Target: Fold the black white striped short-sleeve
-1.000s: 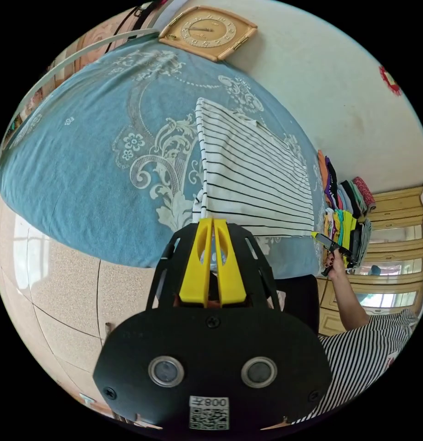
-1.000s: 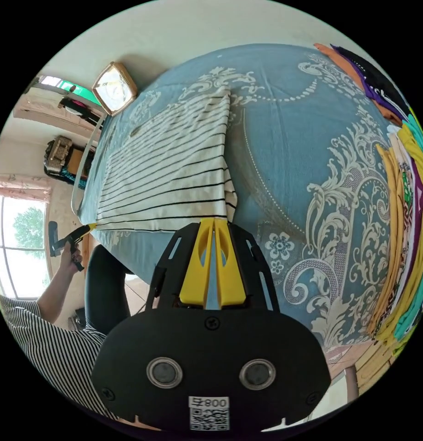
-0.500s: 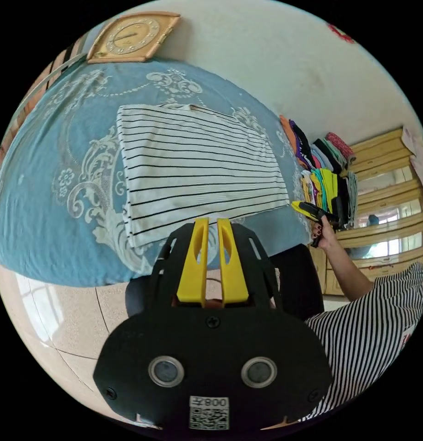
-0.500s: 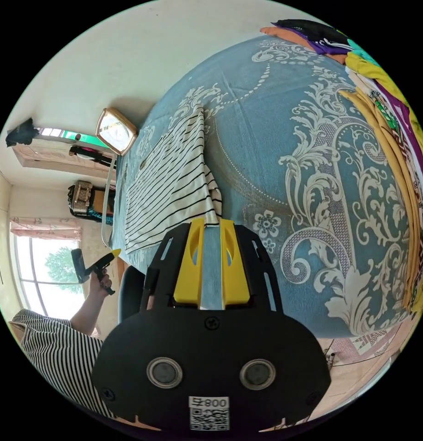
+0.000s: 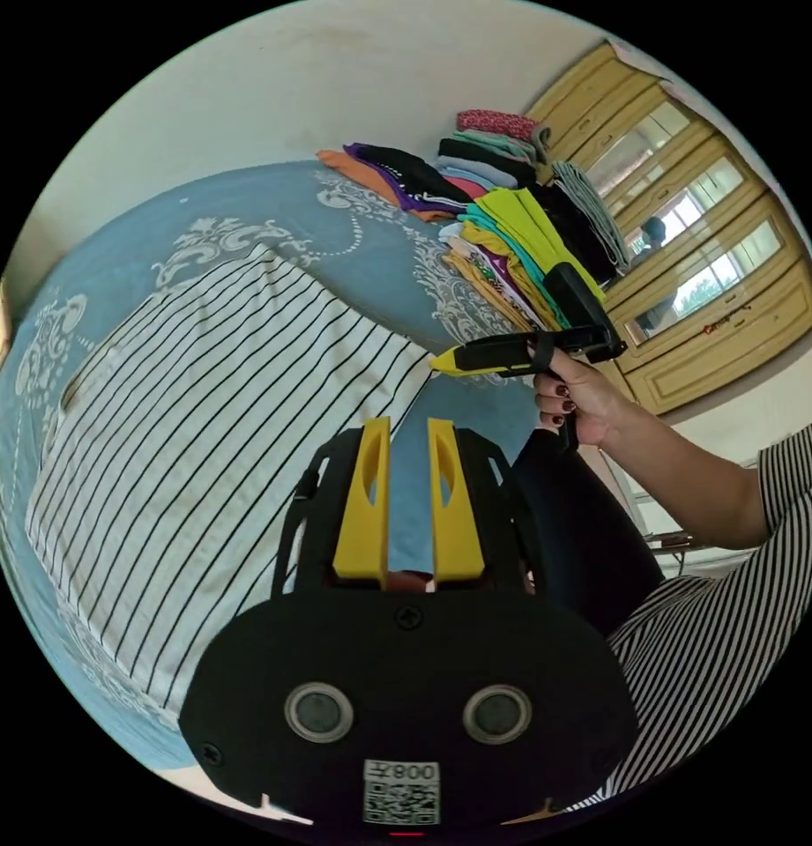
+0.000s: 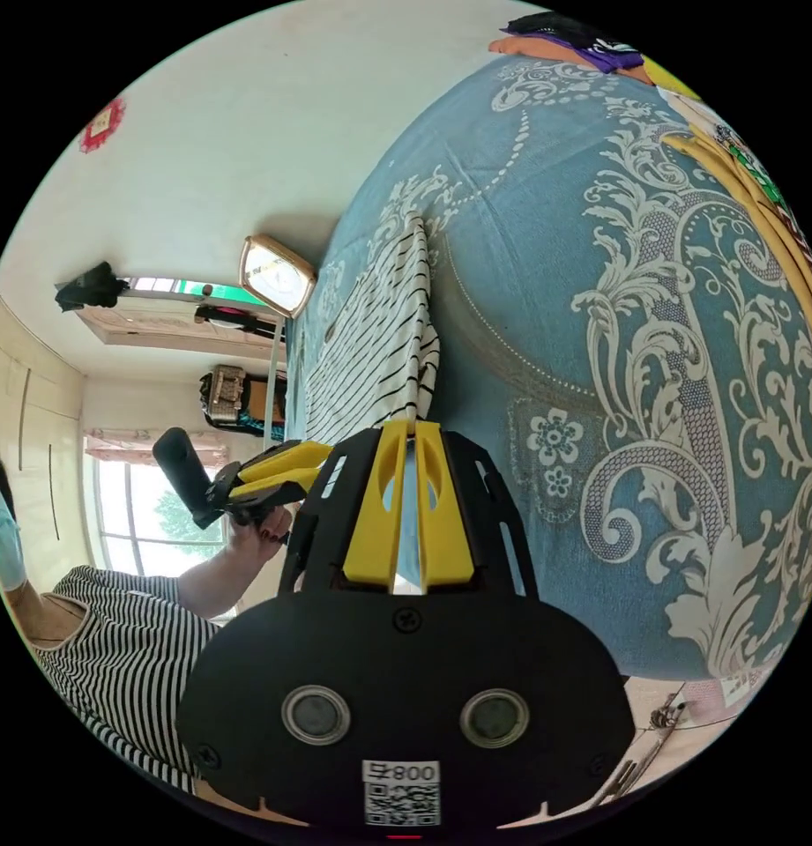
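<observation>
Left gripper view shows the striped shirt (image 5: 203,423) lying flat on the blue bedspread (image 5: 370,238), already folded to a long rectangle, with the pile of coloured clothes (image 5: 502,220) beyond its far corner. The left gripper (image 5: 409,441) hangs just off the shirt's near edge, its jaws parted and holding nothing. The right gripper (image 5: 454,359) sits at the shirt's corner, and in the right gripper view the right gripper (image 6: 410,434) has its jaws drawn almost together with the shirt's corner (image 6: 412,401) at their tips; I judge it pinches the cloth. I think a cross fold is being started. The next move calls for the left gripper to take the other near corner, so both corners lift together.
</observation>
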